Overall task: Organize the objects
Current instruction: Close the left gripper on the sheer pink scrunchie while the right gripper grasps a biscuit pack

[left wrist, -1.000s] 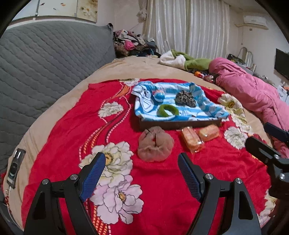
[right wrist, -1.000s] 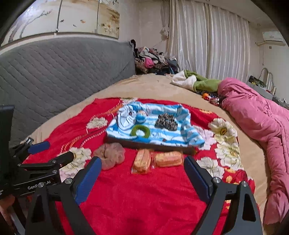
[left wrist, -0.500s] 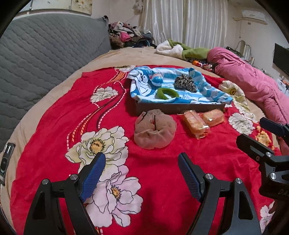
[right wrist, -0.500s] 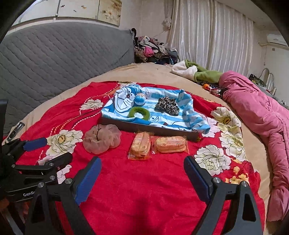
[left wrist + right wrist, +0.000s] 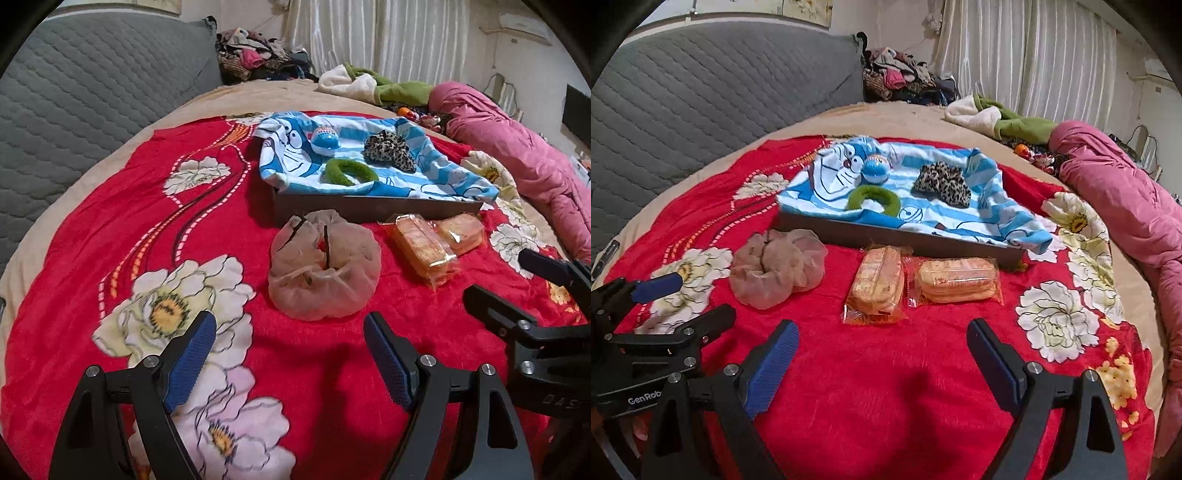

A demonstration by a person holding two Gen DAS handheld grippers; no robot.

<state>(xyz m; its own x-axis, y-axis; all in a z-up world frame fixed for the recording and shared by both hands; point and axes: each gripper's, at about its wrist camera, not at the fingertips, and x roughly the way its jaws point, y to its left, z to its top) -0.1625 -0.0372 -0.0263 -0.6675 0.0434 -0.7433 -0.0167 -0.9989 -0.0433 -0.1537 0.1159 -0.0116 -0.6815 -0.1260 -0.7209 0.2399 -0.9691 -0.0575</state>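
Observation:
A beige sheer scrunchie (image 5: 325, 266) (image 5: 777, 267) lies on the red flowered blanket. Two wrapped orange snack packs (image 5: 423, 251) (image 5: 877, 284) (image 5: 956, 278) lie to its right. Behind them a dark tray (image 5: 369, 208) (image 5: 886, 236) lined with a blue cartoon cloth holds a blue ball (image 5: 324, 141) (image 5: 874, 168), a green scrunchie (image 5: 349, 172) (image 5: 873, 199) and a leopard scrunchie (image 5: 388, 149) (image 5: 942, 182). My left gripper (image 5: 290, 341) is open and empty, just short of the beige scrunchie. My right gripper (image 5: 882, 354) is open and empty, just short of the snack packs.
A grey quilted headboard (image 5: 92, 92) runs along the left. A pink duvet (image 5: 1126, 192) lies at the right edge of the bed. A clothes pile (image 5: 905, 81) and a green and white garment (image 5: 369, 83) lie at the far end.
Both grippers have moved forward and lower toward the objects, which now look larger. Both stay open and empty.

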